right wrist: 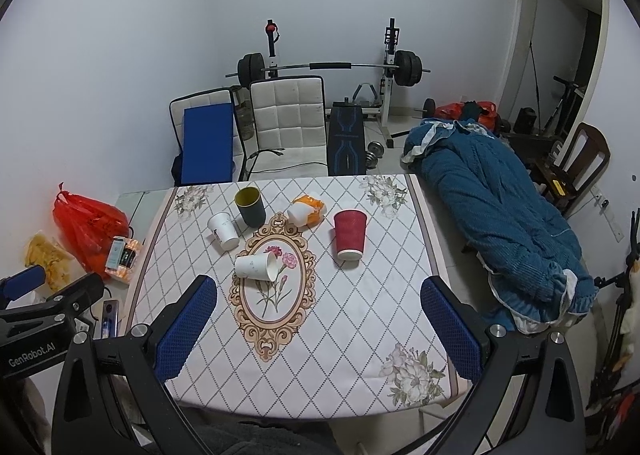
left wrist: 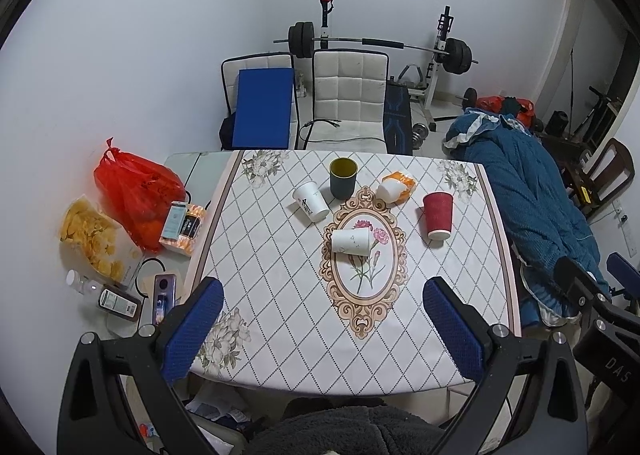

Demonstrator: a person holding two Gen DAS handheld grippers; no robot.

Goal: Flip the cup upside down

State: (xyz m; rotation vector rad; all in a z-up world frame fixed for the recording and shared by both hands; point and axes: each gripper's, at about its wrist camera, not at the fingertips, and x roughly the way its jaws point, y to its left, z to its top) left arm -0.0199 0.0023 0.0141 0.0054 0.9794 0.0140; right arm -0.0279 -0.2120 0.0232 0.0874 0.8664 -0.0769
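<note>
Several cups sit on the patterned tablecloth (left wrist: 280,295) (right wrist: 360,319). A dark cup with a yellow inside (left wrist: 343,177) (right wrist: 250,206) stands upright at the back. A red paper cup (left wrist: 438,215) (right wrist: 350,234) stands upside down on the right. A white paper cup (left wrist: 311,201) (right wrist: 223,232) stands upside down on the left. Another white cup (left wrist: 351,242) (right wrist: 256,266) lies on its side in the middle. An orange-and-white cup (left wrist: 397,185) (right wrist: 306,211) lies on its side at the back. My left gripper (left wrist: 324,331) and right gripper (right wrist: 320,331) are open and empty over the near table edge.
A red bag (left wrist: 136,185) (right wrist: 90,225), snacks, boxes and a phone (left wrist: 162,297) lie left of the cloth. White chairs (left wrist: 348,95) (right wrist: 288,115), a blue board and a barbell rack stand behind. A blue quilt (left wrist: 532,207) (right wrist: 500,223) lies to the right.
</note>
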